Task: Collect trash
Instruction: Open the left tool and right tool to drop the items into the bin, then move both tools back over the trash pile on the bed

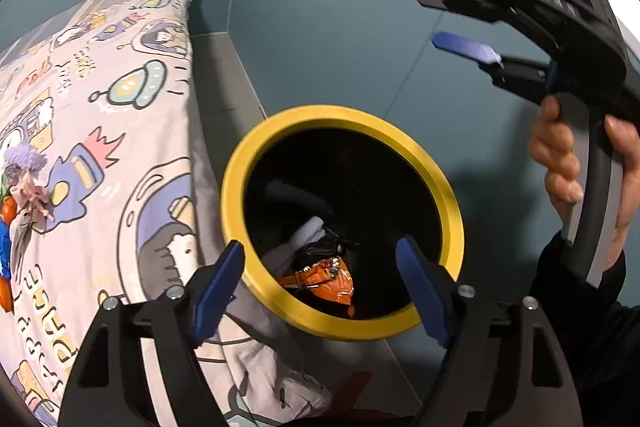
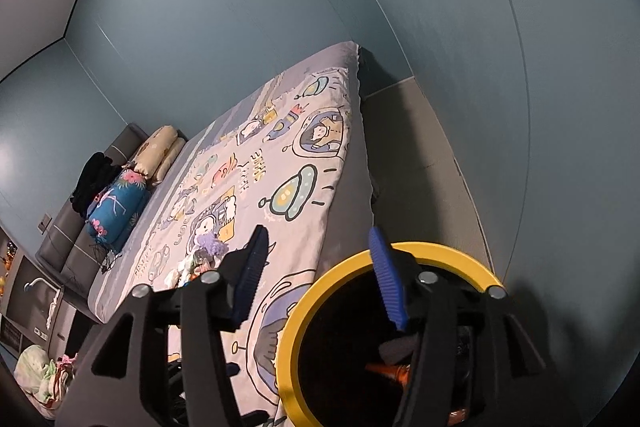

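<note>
L gripper [image 1: 320, 267] was spread wide, nothing between its blue pads [image 1: 218, 287], held over the near edge of the trash bin [image 1: 240, 163], which stood on the floor just beside the bed [image 1: 120, 131]. R gripper [image 2: 316, 275] was also released, empty, pads apart; in L wrist view it sat up and to the right of the bin [image 1: 464, 23], gripped by the person's right hand [image 1: 580, 179].

Bin: black inside w/ yellow rim. Contents seen from L wrist view: orange wrapper [image 1: 328, 281], crumpled black plastic bit [image 1: 324, 247], white tissue-like pieces [image 1: 304, 233]; R wrist view showed only an orange bit low in the bin [image 2: 384, 369].

On the bed's cartoon space-print cover, a small pile of items [image 1: 20, 203] lay well apart from the bin: purple fluffy piece, pink crumpled piece, orange and blue bits. Couldn't ID them further. Pillows [image 2: 132, 187] at the bed's far end. Teal wall [image 2: 440, 47] behind.
</note>
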A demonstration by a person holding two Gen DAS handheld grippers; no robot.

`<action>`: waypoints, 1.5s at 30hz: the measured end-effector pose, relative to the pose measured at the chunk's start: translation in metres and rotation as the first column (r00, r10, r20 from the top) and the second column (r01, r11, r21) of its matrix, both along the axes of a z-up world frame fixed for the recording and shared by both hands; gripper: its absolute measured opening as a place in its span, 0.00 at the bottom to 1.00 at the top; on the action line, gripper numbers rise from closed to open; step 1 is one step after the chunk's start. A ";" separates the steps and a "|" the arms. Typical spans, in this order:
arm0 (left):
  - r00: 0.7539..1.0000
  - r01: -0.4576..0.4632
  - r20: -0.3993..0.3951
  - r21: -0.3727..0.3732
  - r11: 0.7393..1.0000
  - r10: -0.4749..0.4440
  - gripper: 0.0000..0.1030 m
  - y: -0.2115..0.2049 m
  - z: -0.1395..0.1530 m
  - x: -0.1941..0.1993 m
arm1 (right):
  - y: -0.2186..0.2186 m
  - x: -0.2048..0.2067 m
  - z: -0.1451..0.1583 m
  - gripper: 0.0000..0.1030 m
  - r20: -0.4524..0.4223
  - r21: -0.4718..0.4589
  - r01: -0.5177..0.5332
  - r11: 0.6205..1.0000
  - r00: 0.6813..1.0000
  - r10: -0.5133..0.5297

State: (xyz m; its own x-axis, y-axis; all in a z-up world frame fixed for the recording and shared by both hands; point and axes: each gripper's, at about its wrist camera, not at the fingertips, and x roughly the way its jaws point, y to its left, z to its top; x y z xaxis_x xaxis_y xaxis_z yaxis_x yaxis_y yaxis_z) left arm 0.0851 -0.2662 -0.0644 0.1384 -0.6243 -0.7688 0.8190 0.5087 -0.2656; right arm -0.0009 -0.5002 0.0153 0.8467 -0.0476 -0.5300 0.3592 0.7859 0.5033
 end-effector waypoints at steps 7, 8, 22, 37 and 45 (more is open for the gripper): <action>0.995 -0.100 0.017 -0.003 0.995 0.101 0.79 0.026 0.004 0.022 | 0.013 0.009 0.004 0.63 0.021 -0.009 -0.053 0.999 0.998 0.053; 0.993 -0.116 0.021 -0.007 0.993 0.116 0.80 0.031 0.006 0.026 | 0.016 0.011 0.005 0.65 0.024 -0.009 -0.062 0.998 0.998 0.062; 0.937 -0.335 0.077 -0.064 0.940 0.339 0.85 0.110 0.020 0.070 | 0.076 0.051 0.020 0.73 0.038 -0.045 -0.192 0.980 0.980 0.194; 0.801 -0.589 0.061 -0.102 0.802 0.596 0.87 0.231 0.017 0.129 | 0.170 0.147 -0.001 0.74 -0.005 -0.041 -0.373 0.927 0.928 0.373; 0.746 -0.660 0.060 -0.062 0.748 0.663 0.86 0.266 -0.013 0.152 | 0.206 0.205 -0.035 0.74 -0.091 -0.063 -0.429 0.901 0.902 0.423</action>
